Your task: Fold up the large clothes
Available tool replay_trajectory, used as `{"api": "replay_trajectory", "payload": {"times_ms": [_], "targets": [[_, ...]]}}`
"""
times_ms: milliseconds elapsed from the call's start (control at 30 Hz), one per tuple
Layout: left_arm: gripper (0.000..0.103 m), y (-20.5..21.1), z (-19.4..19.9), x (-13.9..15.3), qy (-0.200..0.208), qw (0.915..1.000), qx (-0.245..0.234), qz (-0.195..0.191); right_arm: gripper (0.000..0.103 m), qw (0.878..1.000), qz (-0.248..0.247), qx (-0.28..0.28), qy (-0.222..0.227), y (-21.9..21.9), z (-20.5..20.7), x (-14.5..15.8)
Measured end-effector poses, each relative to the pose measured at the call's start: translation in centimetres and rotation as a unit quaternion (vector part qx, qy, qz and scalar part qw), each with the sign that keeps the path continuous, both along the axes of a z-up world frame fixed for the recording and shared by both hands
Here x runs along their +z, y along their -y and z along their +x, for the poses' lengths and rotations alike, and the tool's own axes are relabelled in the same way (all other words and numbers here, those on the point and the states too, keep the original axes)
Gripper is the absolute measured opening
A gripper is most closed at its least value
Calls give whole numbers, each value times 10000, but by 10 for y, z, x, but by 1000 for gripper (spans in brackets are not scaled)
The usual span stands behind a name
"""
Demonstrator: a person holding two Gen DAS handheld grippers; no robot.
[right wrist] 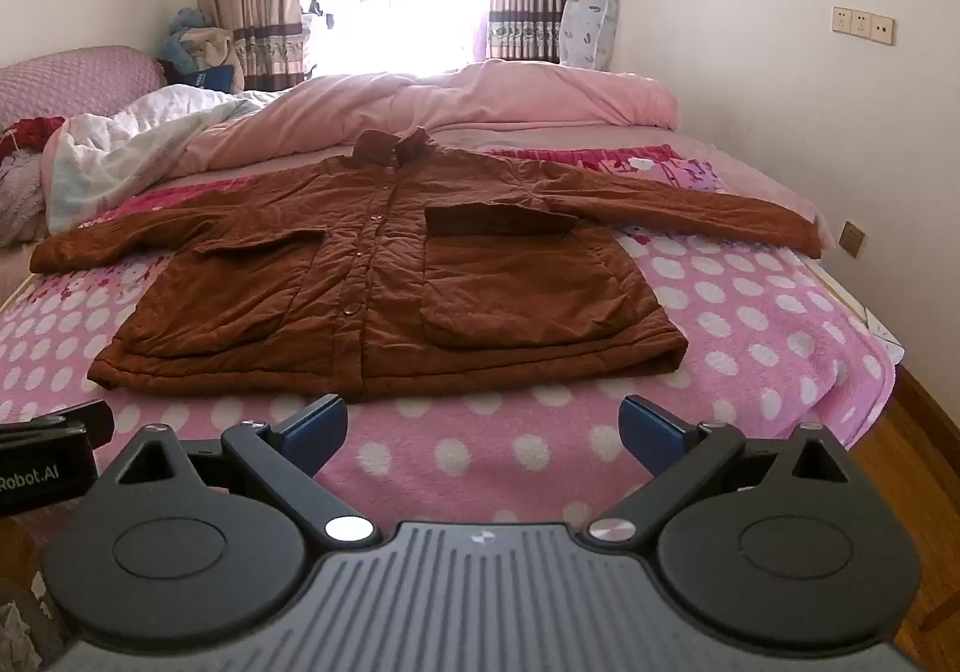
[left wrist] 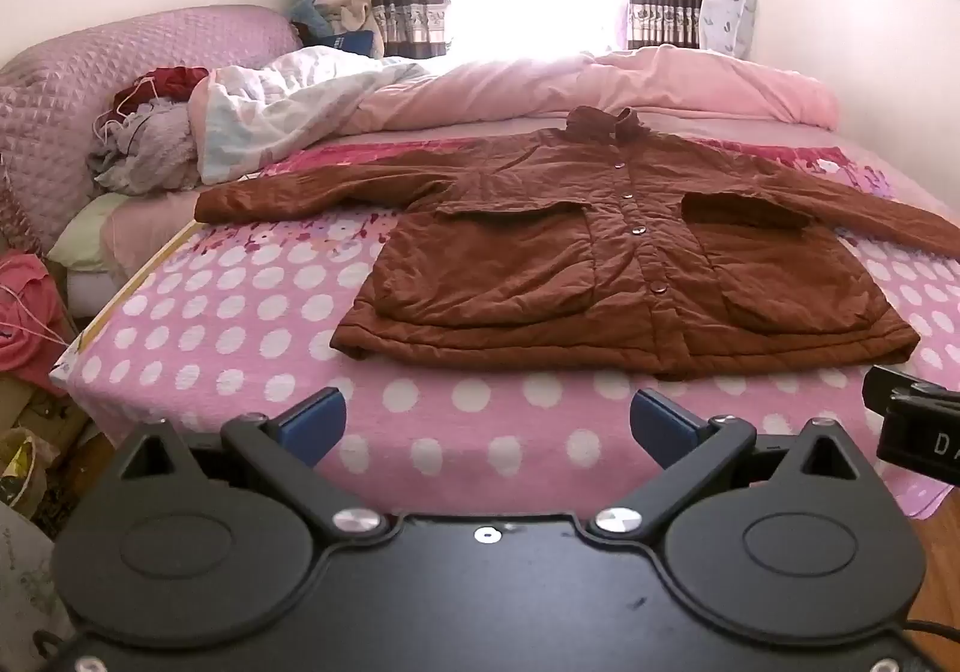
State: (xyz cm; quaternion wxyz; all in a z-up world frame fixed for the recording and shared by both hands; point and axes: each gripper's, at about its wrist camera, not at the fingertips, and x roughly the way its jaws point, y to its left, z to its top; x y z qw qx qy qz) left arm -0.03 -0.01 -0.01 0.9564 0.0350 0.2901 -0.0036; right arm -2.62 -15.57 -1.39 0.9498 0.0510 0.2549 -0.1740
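Observation:
A brown quilted jacket (left wrist: 600,264) lies flat and buttoned on a pink polka-dot blanket (left wrist: 240,324), sleeves spread out to both sides, collar towards the window. In the right wrist view the same jacket (right wrist: 390,276) fills the middle of the blanket (right wrist: 750,312). My left gripper (left wrist: 487,423) hovers over the blanket's near edge, just short of the jacket's hem, jaws wide open and empty. My right gripper (right wrist: 483,426) stands the same way, open with nothing between its blue pads, close to the hem.
A rumpled pink and white duvet (left wrist: 480,84) lies across the far side of the bed. Loose clothes (left wrist: 144,138) pile up by the quilted headboard (left wrist: 90,90) at left. Wood floor (right wrist: 900,462) shows at right, clutter (left wrist: 24,324) on the floor at left.

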Motion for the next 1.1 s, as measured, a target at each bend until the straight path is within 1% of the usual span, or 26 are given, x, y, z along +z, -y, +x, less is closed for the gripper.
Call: {"api": "replay_trajectory", "payload": {"times_ms": [100, 133, 400, 900, 1100], "targets": [[103, 0, -1, 0, 5, 10000, 33, 20, 103, 10000, 14, -1, -14, 0, 0, 0], [103, 0, 0, 0, -26, 10000, -68, -10, 103, 10000, 20, 3, -8, 0, 0, 0], [103, 0, 1, -1, -8, 10000, -69, -28, 103, 10000, -6, -10, -8, 1, -2, 1], [103, 3, -13, 5, 56, 9999, -142, -32, 103, 10000, -6, -19, 15, 2, -13, 1], [103, 6, -11, 2, 60, 9999, -112, -54, 103, 10000, -12, -32, 34, 3, -14, 1]]}}
